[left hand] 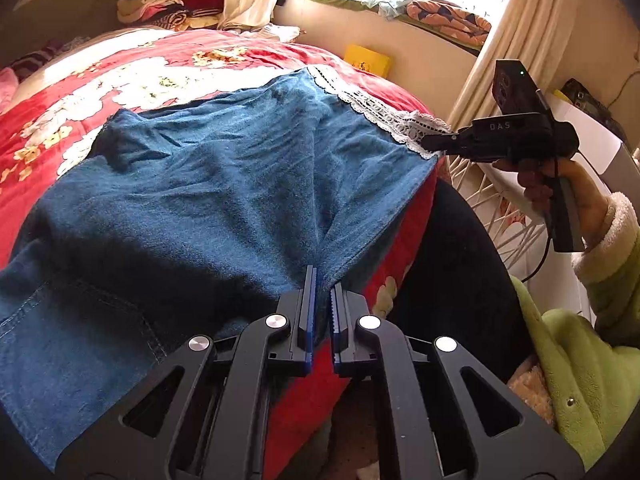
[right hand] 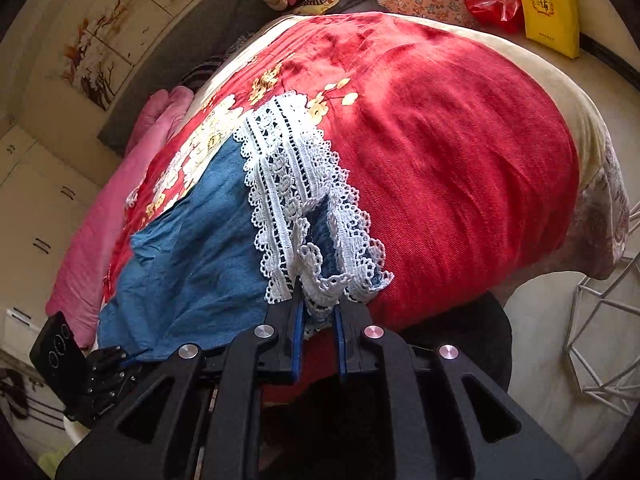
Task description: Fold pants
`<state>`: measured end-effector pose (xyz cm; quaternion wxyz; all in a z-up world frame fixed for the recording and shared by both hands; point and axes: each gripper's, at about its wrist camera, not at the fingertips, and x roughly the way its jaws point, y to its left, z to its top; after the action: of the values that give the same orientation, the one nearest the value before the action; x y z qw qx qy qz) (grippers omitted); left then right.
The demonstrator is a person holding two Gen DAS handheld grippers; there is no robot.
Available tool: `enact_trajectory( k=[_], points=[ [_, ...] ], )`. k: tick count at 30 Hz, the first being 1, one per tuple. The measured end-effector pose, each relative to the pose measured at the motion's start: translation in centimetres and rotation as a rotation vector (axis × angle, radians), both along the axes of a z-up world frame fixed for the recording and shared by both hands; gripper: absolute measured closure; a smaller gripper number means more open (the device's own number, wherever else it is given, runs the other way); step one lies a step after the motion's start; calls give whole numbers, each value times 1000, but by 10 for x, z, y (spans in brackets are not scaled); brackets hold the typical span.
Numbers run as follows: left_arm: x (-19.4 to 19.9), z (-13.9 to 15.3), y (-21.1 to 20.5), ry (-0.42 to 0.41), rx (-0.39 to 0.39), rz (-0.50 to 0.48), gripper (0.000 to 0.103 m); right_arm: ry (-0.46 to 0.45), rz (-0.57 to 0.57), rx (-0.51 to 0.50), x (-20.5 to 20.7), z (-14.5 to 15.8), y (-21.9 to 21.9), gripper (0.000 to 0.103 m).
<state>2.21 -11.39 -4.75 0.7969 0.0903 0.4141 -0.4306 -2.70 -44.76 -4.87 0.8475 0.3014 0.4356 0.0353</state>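
Blue denim pants (left hand: 224,184) with a white lace hem (left hand: 384,114) lie spread on a red floral blanket (left hand: 132,60). At the pants' near edge my left gripper (left hand: 322,286) is shut on a pinch of denim, the cloth pulled into creases toward the jaws. My right gripper (left hand: 427,145) sits at the lace corner on the right, held in a hand with a green sleeve. In the right wrist view the bunched lace hem (right hand: 288,184) stands up between the narrowly parted fingers of my right gripper (right hand: 319,312), which grip it. The left gripper (right hand: 128,358) shows at lower left on the denim (right hand: 192,264).
The blanket (right hand: 460,160) covers a bed with its edge close to me. A clothes pile (left hand: 168,4), a yellow bag (right hand: 548,12) and a red bag (right hand: 494,2) lie at the far side. A white wire frame (right hand: 600,320) stands on the floor at right.
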Motion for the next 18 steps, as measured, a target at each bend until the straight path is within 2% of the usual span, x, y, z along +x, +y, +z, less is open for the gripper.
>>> enact_trajectory(
  k=[2, 3, 7, 10, 13, 15, 18],
  points=[
    [2, -3, -1, 1, 13, 4, 100, -14, -1, -8, -6, 8, -4, 81],
    [2, -4, -1, 0, 19, 5, 100, -26, -8, -41, -9, 14, -4, 72],
    [3, -7, -2, -7, 41, 13, 100, -84, -28, -145, -19, 38, -1, 70],
    [5, -9, -3, -5, 49, 18, 100, -152, 71, -151, -18, 48, 17, 70],
    [3, -10, -3, -6, 51, 21, 100, -96, 161, -175, 0, 33, 39, 70],
    [1, -9, -2, -5, 47, 24, 98, -36, 159, -225, 13, 14, 45, 71],
    [-4, -2, 2, 9, 24, 31, 88, 6, 162, -221, 27, -10, 45, 72]
  ],
)
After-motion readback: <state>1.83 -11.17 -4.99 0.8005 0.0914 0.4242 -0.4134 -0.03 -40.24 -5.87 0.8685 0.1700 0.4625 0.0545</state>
